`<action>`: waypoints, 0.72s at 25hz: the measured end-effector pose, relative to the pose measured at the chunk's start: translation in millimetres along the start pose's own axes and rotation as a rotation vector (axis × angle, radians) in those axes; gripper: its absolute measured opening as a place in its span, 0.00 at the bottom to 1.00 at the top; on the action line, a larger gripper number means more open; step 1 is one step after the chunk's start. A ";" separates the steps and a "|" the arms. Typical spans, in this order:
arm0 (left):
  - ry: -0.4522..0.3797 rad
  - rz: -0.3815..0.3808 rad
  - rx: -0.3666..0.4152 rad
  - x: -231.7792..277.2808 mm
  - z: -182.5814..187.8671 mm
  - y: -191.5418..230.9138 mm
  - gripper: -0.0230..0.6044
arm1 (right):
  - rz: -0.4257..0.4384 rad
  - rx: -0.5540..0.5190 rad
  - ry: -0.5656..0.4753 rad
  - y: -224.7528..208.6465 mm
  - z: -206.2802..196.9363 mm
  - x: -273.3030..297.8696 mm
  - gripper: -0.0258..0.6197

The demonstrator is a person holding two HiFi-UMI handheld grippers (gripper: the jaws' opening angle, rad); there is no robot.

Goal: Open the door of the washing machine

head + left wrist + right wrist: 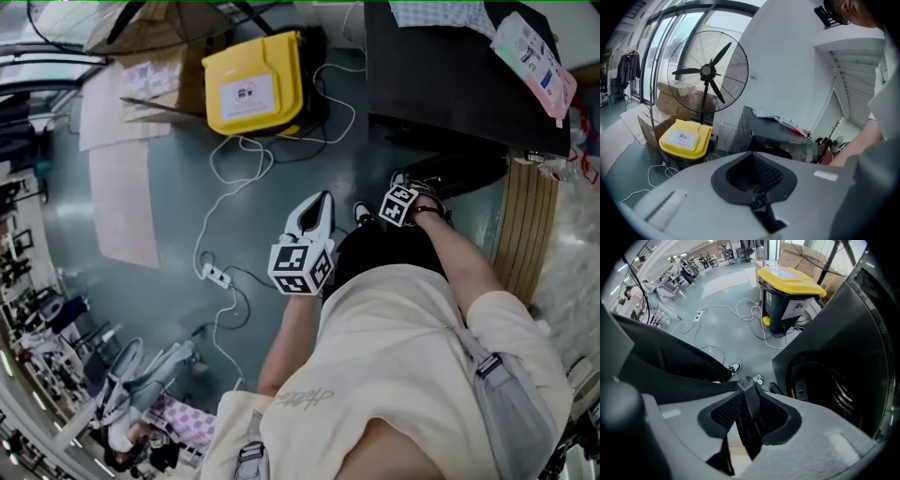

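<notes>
Washing machine [853, 324]: dark cabinet, its round front port [832, 392] just right of the right tongs [747, 384]. Right tongs: clamped on a narrow black part [750, 427], identity unclear. Left tongs [752, 161]: together, empty.

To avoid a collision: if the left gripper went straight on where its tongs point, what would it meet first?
Probably the dark grey box-shaped washing machine, dead ahead of the left gripper; the distance is unclear.

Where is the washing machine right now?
In the right gripper view the dark washing machine fills the right side, close beside the right gripper, with the yellow-lidded bin standing just past it.
</notes>
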State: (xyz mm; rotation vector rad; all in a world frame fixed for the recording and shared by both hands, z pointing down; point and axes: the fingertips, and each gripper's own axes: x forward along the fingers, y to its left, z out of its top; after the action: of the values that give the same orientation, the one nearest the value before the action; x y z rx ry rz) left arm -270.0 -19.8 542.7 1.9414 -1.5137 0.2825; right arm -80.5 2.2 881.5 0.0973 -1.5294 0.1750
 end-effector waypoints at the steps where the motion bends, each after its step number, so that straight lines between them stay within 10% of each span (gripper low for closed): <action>1: 0.002 -0.014 0.007 -1.2 -0.4 1.1 0.06 | -0.004 0.016 0.003 3.3 -3.3 0.9 0.24; 18: 0.086 -0.283 0.145 14.5 -16.4 -39.4 0.07 | -0.060 0.470 -0.034 36.9 -90.7 -5.6 0.21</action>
State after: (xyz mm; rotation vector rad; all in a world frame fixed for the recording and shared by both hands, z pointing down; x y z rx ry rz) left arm -225.5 -16.5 548.9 2.1976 -1.1732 0.3537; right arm 2.2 53.8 870.5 0.5199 -1.4930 0.4848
